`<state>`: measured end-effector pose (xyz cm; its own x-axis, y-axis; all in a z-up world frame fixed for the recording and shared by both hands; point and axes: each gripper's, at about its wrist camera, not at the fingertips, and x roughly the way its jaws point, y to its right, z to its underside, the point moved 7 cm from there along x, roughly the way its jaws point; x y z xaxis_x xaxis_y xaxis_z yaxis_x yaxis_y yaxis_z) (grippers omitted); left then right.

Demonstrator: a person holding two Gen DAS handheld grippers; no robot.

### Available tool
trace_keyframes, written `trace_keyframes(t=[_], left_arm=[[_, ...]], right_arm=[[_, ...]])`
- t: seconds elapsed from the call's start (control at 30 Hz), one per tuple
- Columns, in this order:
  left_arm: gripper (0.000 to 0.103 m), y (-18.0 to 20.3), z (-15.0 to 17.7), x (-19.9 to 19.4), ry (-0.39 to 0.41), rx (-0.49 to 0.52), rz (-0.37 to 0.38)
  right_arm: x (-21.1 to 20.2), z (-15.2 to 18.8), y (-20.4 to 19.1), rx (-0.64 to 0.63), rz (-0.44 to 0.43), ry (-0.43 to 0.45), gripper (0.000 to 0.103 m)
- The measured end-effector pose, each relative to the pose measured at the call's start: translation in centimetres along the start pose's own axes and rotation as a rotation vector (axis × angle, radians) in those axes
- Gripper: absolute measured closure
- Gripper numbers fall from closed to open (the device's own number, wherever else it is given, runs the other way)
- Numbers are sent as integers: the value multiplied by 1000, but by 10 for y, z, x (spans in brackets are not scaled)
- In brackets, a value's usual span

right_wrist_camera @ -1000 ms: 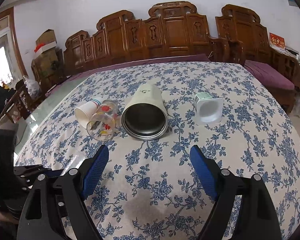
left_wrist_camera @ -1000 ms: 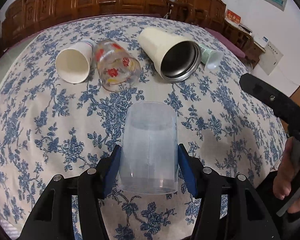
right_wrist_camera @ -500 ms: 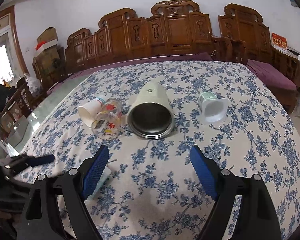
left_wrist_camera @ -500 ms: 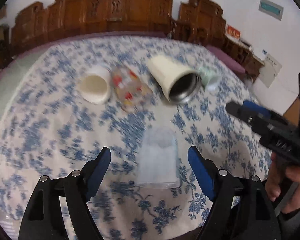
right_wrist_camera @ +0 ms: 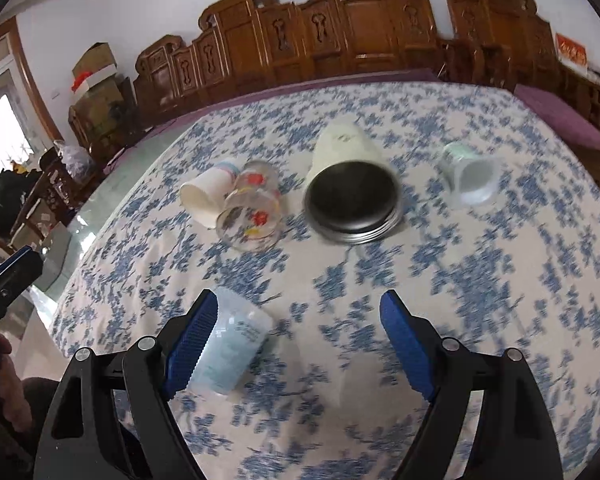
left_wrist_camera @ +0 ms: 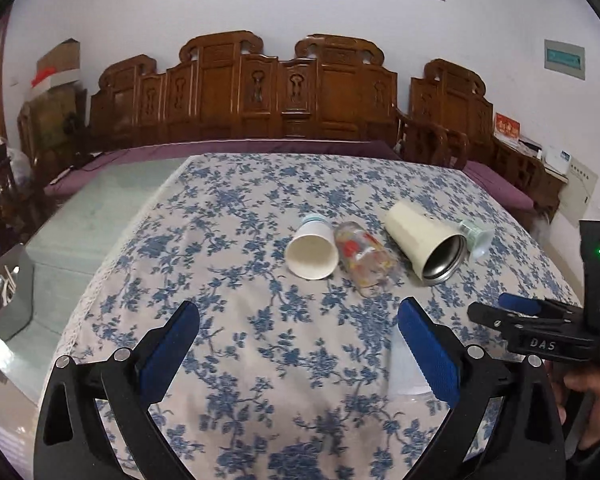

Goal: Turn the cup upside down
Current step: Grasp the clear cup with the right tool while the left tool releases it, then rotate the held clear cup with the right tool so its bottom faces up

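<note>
A clear plastic cup (right_wrist_camera: 232,350) stands upside down on the blue-flowered tablecloth (right_wrist_camera: 480,280), near the table's front edge. In the right wrist view it sits just behind my right gripper's left finger. In the left wrist view it (left_wrist_camera: 406,368) is faint, partly hidden behind my left gripper's right finger. My left gripper (left_wrist_camera: 298,344) is open and empty, above the table and left of the cup. My right gripper (right_wrist_camera: 296,338) is open and empty, with the cup at its left side.
Further back lie a white paper cup (left_wrist_camera: 312,250), a flower-printed glass (left_wrist_camera: 364,256), a cream steel-lined tumbler (left_wrist_camera: 426,242) and a small pale green cup (left_wrist_camera: 476,238), all on their sides. Carved wooden chairs (left_wrist_camera: 284,92) stand behind the table. The right gripper's body (left_wrist_camera: 548,328) shows at right.
My left gripper opened, let go of the clear cup and pulled back and left. The cup stays standing upside down. My right gripper moved closer to the row of cups.
</note>
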<state>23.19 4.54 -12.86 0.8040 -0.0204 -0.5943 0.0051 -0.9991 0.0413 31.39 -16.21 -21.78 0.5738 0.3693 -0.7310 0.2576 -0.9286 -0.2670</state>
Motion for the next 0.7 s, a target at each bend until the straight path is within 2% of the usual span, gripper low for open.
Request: trace_keyframes(t=[0.4,0.6,0.7], left_arm=[[8,-16,7,3,-6,-25,32],[8,-21,6,2,-1,-48,48],[8,-23,6,2,-2,-57,49]], right_arm=[[53,19,-41,26,6,-165,18],[68,24,-43,15,17,-223,29],[69,23,-45,-12,8,-243,30]])
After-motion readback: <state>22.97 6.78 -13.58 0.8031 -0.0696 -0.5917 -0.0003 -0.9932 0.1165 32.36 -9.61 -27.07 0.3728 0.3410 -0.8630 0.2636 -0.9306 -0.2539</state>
